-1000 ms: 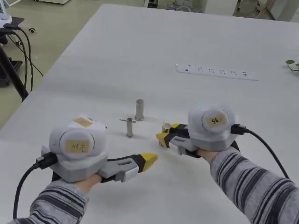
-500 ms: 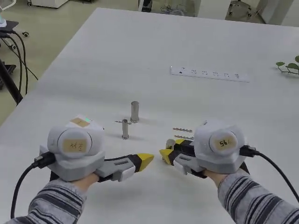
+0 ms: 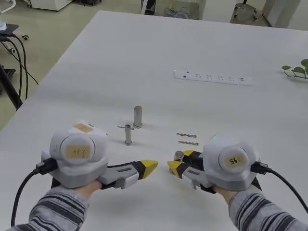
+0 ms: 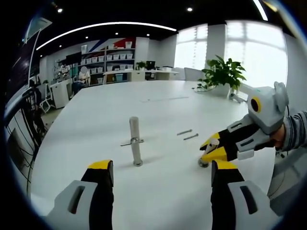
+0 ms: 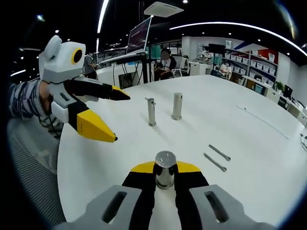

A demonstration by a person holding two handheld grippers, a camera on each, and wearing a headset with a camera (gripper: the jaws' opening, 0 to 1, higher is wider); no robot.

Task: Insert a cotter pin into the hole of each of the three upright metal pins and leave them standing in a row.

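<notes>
White desk (image 3: 144,57), office behind: my left gripper (image 4: 157,168) hovers empty, jaws spread wide. Past it I see two metal pins upright, the nearer pin (image 3: 128,134) with a cotter pin crosswise through it, the farther pin (image 3: 138,116) bare. Loose cotter pins (image 3: 186,135) lie flat, parallel. My right gripper (image 5: 165,168) pinches the third pin (image 3: 178,155) upright.

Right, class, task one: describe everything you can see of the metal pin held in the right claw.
The metal pin is a short, shiny silver cylinder with a flat round top, steel by the look of it. It stands upright, clamped between the yellow-tipped jaws of the right claw, which press on both of its sides. Its base seems to rest on the white table, well apart from the fitted pin.
</notes>
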